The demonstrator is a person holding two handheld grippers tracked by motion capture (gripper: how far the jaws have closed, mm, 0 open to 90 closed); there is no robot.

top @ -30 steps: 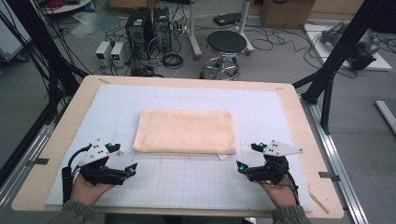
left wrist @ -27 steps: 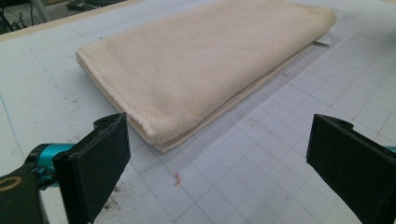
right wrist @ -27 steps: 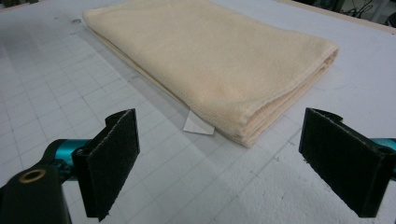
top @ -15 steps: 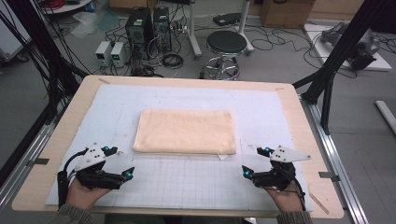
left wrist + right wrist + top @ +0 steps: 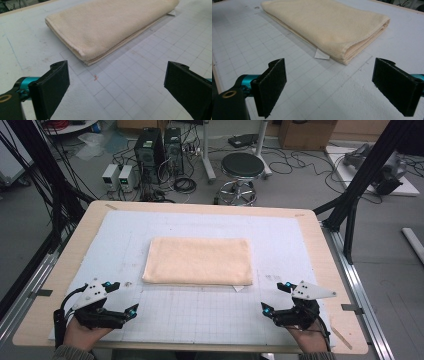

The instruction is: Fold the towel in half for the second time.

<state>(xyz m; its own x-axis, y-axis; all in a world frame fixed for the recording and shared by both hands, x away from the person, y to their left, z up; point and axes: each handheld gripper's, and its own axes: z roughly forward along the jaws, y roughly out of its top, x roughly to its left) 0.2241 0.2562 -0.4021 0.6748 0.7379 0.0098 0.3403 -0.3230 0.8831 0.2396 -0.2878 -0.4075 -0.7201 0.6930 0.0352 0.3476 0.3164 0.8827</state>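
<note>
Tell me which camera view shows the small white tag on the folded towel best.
The right gripper view: the white tag lies near and sharp, sticking out from under the towel at its near edge, flat on the mat. The high view shows it as a tiny white speck. The left gripper view catches it far off at the towel's end.

The folded towel at twelve o'clock is soft, matt terry cloth. It lies on a matt gridded mat. The table edge looks like pale wood.
</note>
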